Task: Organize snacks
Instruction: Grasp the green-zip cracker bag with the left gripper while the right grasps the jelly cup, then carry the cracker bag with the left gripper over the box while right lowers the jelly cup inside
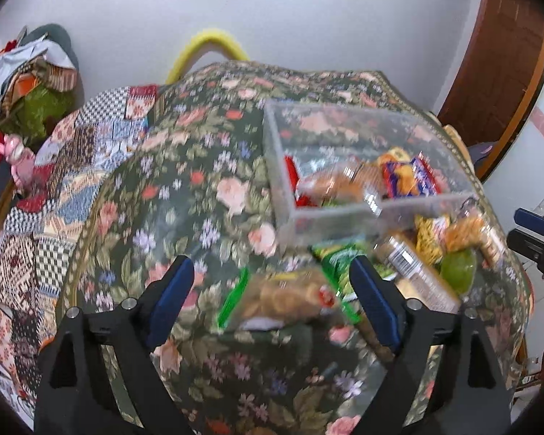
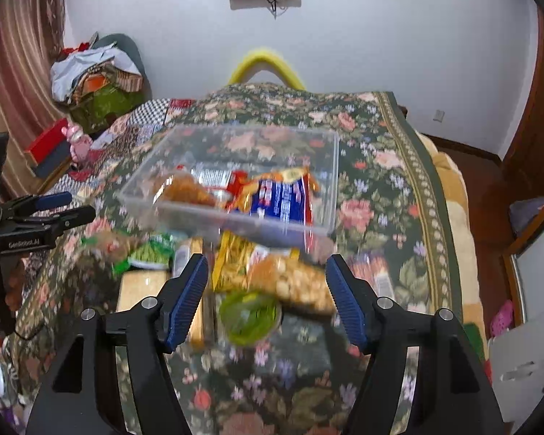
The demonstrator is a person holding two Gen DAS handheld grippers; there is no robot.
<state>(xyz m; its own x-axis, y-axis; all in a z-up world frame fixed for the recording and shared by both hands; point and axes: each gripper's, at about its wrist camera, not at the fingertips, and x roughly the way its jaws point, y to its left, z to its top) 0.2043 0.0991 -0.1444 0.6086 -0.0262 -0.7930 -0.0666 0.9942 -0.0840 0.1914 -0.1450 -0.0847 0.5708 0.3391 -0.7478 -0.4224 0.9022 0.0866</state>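
Snacks (image 2: 272, 275) lie in a loose pile on the floral cloth (image 2: 380, 188), just in front of the clear bin (image 2: 235, 217), which already holds a few packets. Judging from that, the sorting is partly done and the pile is what remains.

The left gripper (image 1: 272, 290) hangs over the pile's left end with its jaws wide apart and nothing gripped. A biscuit pack (image 1: 283, 297) with green edges lies on the cloth directly below the gap, its long axis running roughly across from one pad to the other, so the jaws would probably have to span its length or the wrist turn to take it across the narrow way.

The right gripper (image 2: 266, 290) stands about half open and empty over the pile's right end. A green cup (image 2: 252, 317) and an orange bag (image 2: 293, 282) lie between its pads, the bag slanting away to the right.

Each gripper is nearest its own end; the bin lies straight beyond both.
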